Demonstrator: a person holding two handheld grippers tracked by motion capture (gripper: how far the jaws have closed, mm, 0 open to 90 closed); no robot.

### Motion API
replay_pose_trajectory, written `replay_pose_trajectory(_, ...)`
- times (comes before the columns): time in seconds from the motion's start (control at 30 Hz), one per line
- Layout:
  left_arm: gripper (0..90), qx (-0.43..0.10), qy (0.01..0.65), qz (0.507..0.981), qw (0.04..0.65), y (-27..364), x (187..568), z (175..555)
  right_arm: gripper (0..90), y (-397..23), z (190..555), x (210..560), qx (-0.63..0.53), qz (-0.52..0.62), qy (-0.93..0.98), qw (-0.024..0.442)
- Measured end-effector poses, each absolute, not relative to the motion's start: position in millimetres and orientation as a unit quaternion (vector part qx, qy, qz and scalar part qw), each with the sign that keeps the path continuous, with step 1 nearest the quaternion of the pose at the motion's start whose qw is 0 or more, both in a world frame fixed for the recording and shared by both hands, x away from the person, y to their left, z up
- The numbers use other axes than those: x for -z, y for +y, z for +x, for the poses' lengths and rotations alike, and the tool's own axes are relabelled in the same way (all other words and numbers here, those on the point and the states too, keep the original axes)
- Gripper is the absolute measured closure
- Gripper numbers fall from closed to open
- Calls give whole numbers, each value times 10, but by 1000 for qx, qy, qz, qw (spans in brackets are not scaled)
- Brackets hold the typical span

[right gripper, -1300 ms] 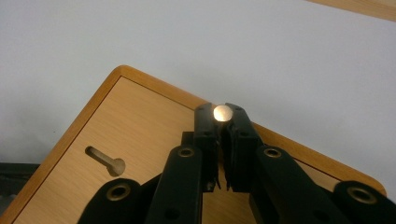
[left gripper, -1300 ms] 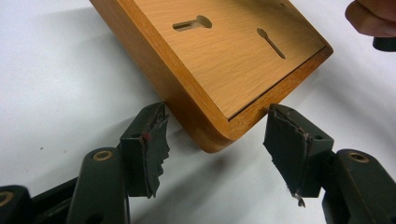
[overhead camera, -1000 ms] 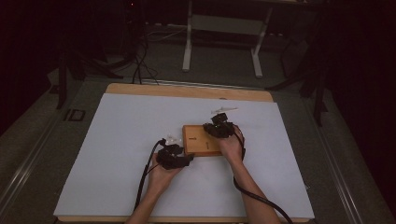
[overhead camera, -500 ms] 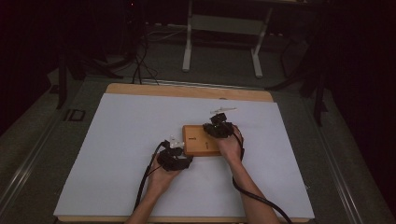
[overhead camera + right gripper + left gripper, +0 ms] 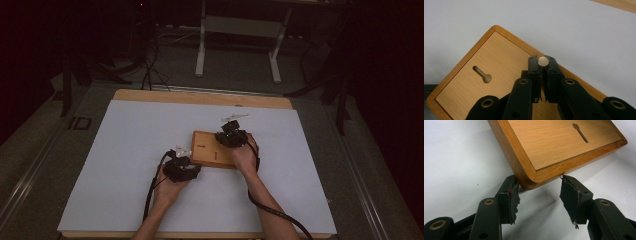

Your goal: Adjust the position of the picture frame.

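Note:
A flat wooden box (image 5: 210,149) with two keyhole slots (image 5: 482,75) lies on the white table sheet (image 5: 125,150). My left gripper (image 5: 194,169) is at the box's near left corner. In the left gripper view its jaws (image 5: 539,179) stand open on either side of that rounded corner (image 5: 529,180). They have just been closing, with the corner between the tips. My right gripper (image 5: 226,136) hovers over the box's far right part. Its jaws (image 5: 543,63) are shut on a small round brass-coloured disc (image 5: 543,60) at the tips.
The sheet covers a wooden tabletop (image 5: 200,97) whose far edge shows bare. A metal stand (image 5: 202,50) and cables (image 5: 150,70) sit on the floor beyond it. Each gripper's black cable (image 5: 270,212) trails back along the forearm.

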State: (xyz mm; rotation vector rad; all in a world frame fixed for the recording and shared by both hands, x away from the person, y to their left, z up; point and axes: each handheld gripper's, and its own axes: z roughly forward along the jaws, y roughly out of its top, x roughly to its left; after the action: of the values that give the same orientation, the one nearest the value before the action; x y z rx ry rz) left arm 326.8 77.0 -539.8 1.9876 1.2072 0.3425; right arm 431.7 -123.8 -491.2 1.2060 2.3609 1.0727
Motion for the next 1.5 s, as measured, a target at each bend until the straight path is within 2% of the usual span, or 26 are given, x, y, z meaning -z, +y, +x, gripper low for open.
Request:
replay_pose_trajectory(1.33,483,-136,475,788,367,1005,5382,3084,852,-968,4221,5024,-366,424,820,118)
replay_pose_trajectory(1.5,491,-140,474,789,365,1030,5384,3051,851,-903,4197,5061,-351,416,829,130)
